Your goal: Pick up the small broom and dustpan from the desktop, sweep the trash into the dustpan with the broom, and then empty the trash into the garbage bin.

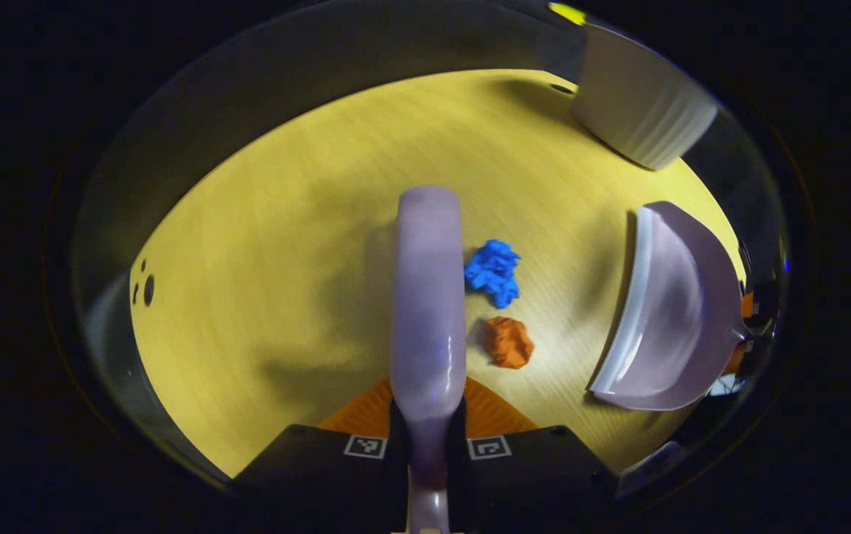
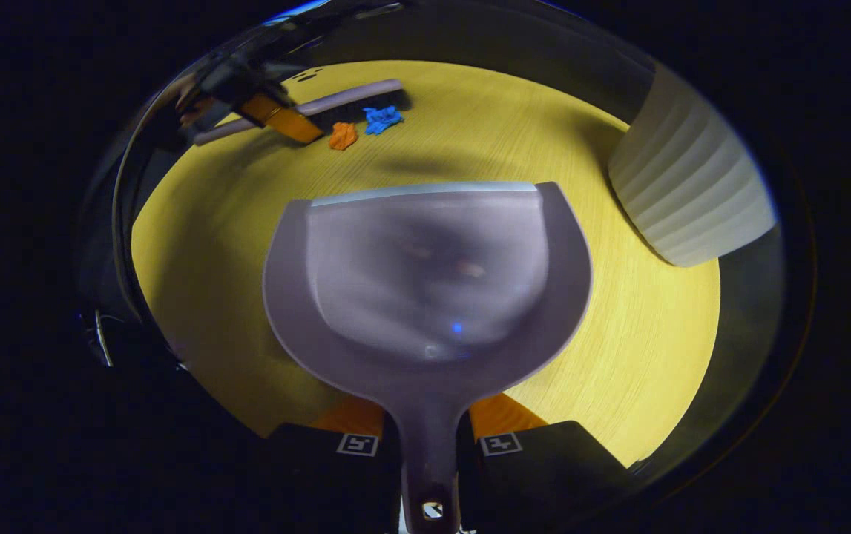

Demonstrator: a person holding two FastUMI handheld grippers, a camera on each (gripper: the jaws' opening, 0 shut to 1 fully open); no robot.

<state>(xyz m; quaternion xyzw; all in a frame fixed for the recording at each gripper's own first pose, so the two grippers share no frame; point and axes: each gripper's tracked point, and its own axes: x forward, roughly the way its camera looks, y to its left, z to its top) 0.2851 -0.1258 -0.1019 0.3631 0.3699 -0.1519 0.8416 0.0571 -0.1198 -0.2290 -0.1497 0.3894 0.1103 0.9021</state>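
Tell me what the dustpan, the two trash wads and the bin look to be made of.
Dustpan: likely molded plastic, smooth lilac with a glossy highlight.
Blue wad and orange wad: probably crumpled paper or similar, matte with creased folds.
Garbage bin: seemingly plastic, white, ribbed wall; cannot be sure.

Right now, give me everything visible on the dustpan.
The dustpan is pale lilac, smooth glossy plastic by its look, with a wide scoop, raised side walls and a lighter strip along its front lip. The pan is empty. Its narrow handle, with a hang hole at the end, runs between the right gripper fingers, which clamp it. It faces the blue and orange paper wads, apart from them.
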